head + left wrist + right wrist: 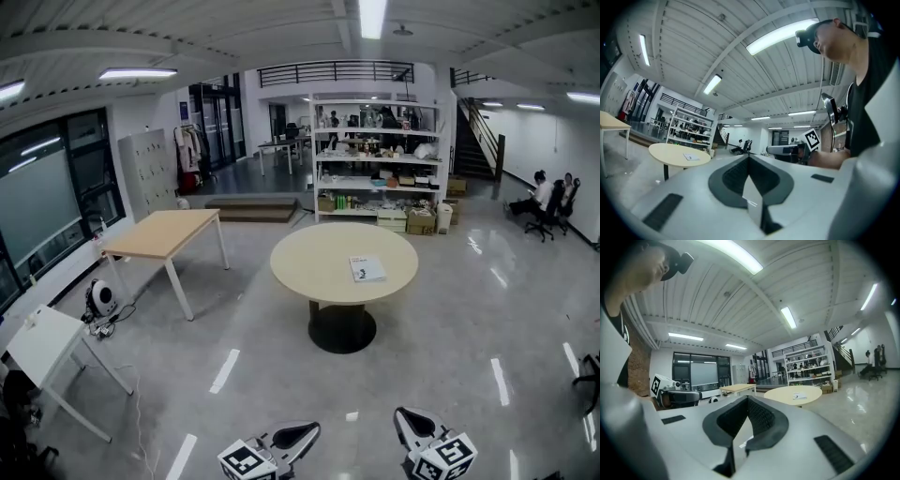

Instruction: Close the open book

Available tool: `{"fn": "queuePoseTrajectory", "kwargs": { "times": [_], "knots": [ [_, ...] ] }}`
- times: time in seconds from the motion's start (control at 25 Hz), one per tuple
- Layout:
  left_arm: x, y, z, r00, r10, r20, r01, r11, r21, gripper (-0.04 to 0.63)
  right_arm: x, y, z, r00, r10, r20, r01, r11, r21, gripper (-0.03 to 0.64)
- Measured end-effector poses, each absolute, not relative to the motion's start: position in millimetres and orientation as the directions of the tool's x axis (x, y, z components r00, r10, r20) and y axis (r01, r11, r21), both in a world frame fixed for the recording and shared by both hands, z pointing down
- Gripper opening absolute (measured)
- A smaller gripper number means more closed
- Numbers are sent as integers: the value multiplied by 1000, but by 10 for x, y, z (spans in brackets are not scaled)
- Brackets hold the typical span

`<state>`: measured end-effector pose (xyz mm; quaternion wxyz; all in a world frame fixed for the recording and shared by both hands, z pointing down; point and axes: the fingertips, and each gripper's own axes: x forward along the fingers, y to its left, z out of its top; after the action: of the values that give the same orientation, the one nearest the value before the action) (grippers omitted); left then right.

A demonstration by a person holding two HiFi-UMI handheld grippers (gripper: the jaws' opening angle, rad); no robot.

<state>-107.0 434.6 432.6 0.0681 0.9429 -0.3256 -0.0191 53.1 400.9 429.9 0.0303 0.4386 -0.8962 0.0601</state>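
Head view: one book [367,269] lies on the one round table [300,281], right of its middle and well apart from you; it is too small here to tell whether it lies open. Your two grippers sit at the bottom edge, left gripper [305,431] and right gripper [405,415], both far short of the table. Also counted: one wooden rectangular table [164,232], one white table [47,342], one shelf unit [375,159], two seated people far right. Left gripper view: jaws pressed together, nothing between them; book [691,156] small on the tabletop ahead and to the left. Right gripper view: jaws likewise closed and empty; book [800,396] ahead and to the right. Risks, as judged: with the tips closed, a push on the cover may slide the whole book toward the rim instead of folding it; steady it with one gripper. Closing from the wrong side may crease pages.
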Motion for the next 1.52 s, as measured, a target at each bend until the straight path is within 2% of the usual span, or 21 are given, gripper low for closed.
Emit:
{"fn": "queuePoseTrajectory", "kwargs": {
  "times": [0.12, 0.28, 0.64, 1.24, 1.52],
  "knots": [
    [-1343, 4884, 4388, 790, -613, 14, -608, -780, 149, -1, 311, 4566, 4358, -584, -801, 133, -811, 583, -52, -1],
    [-1636, 5454, 4334, 789, -614, 16, -608, -777, 166, -2, 139, 5194, 4211, -585, -807, 85, -806, 567, -171, -2],
    [-1789, 6156, 4148, 791, -612, -18, -601, -782, 163, -1, 73, 5955, 3963, -553, -831, 65, -831, 543, -121, -2],
    [-1054, 6360, 4035, 800, -600, -3, -595, -795, 117, -2, 697, 6251, 3751, -536, -843, 41, -842, 530, -99, -2],
    [-757, 6464, 3970, 819, -573, 23, -574, -818, 49, -2, 896, 6310, 3718, -534, -845, 34, -843, 529, -99, -2]
  ]
}}
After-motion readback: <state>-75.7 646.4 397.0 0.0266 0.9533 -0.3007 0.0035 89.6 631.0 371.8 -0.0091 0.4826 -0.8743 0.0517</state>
